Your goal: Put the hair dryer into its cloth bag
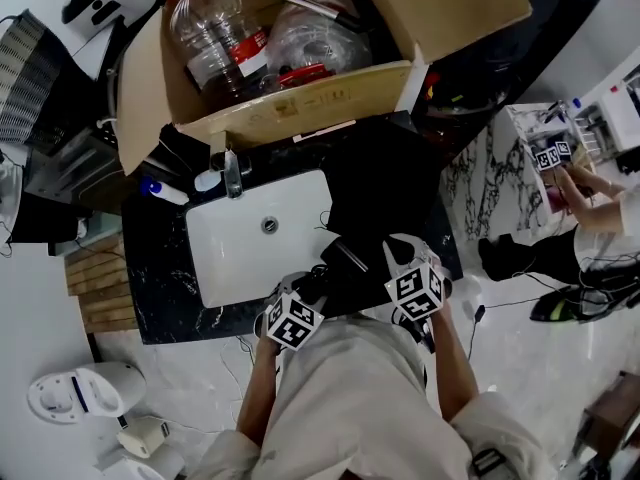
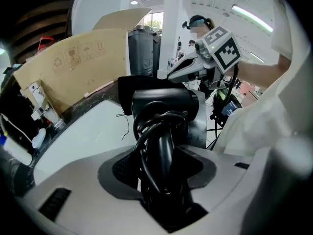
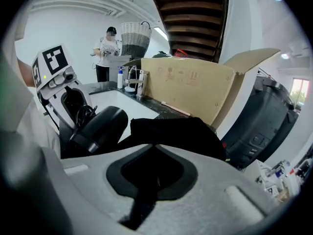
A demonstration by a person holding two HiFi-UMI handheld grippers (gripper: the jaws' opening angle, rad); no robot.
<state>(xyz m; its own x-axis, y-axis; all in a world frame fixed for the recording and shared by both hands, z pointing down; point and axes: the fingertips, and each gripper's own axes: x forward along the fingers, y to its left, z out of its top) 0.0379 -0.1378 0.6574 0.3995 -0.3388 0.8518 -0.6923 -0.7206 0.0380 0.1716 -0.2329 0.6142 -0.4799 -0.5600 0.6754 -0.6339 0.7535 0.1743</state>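
The black hair dryer (image 2: 164,106), its cord wound round the handle, stands up between the jaws of my left gripper (image 2: 161,173), which is shut on that handle. In the head view the hair dryer (image 1: 342,260) hangs over the counter's front edge, between my left gripper (image 1: 312,286) and my right gripper (image 1: 397,260). The black cloth bag (image 3: 178,131) lies bunched on the dark counter, one edge running down into my right gripper (image 3: 151,175), which is shut on the fabric. The hair dryer's barrel (image 3: 100,125) points toward the bag, just left of it.
A white sink (image 1: 230,258) with a faucet (image 1: 232,173) is set in the black marble counter (image 1: 160,298). Behind it stands an open cardboard box (image 1: 300,103) holding plastic bottles. A person (image 1: 590,198) with another gripper stands at the right. A dark bin (image 3: 266,116) is beyond the box.
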